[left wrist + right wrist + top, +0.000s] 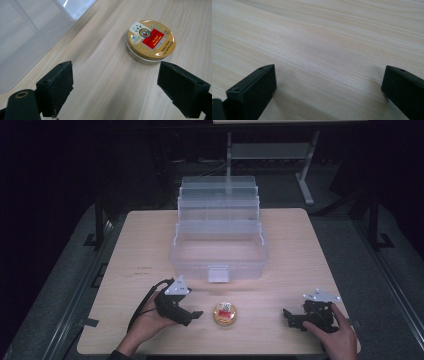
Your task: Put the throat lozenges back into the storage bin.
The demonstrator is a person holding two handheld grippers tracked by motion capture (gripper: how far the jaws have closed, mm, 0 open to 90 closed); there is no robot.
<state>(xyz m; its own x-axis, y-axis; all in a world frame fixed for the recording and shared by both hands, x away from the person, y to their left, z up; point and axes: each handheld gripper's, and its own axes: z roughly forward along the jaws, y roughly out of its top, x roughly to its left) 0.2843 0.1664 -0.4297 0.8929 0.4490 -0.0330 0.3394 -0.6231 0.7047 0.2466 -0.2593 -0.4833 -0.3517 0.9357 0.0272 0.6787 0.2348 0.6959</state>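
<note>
A round gold tin point(225, 314) with a red label lies flat on the wooden table point(150, 250), near the front edge. My left gripper point(192, 316) sits just left of it, held in a hand, jaws pointing toward the tin. In the left gripper view the tin point(150, 41) lies ahead and to the right, just beyond the right jaw, and my left gripper point(117, 87) is open with nothing between its jaws. My right gripper point(289, 318) rests at the front right, a hand on it. In the right gripper view my right gripper point(328, 85) is open over bare wood.
A clear plastic storage box point(219, 252) with stepped trays folded open stands at the table's middle, behind the tin. Its wall point(27, 32) shows at the left of the left gripper view. A metal stand point(305, 175) stands beyond the table's far edge.
</note>
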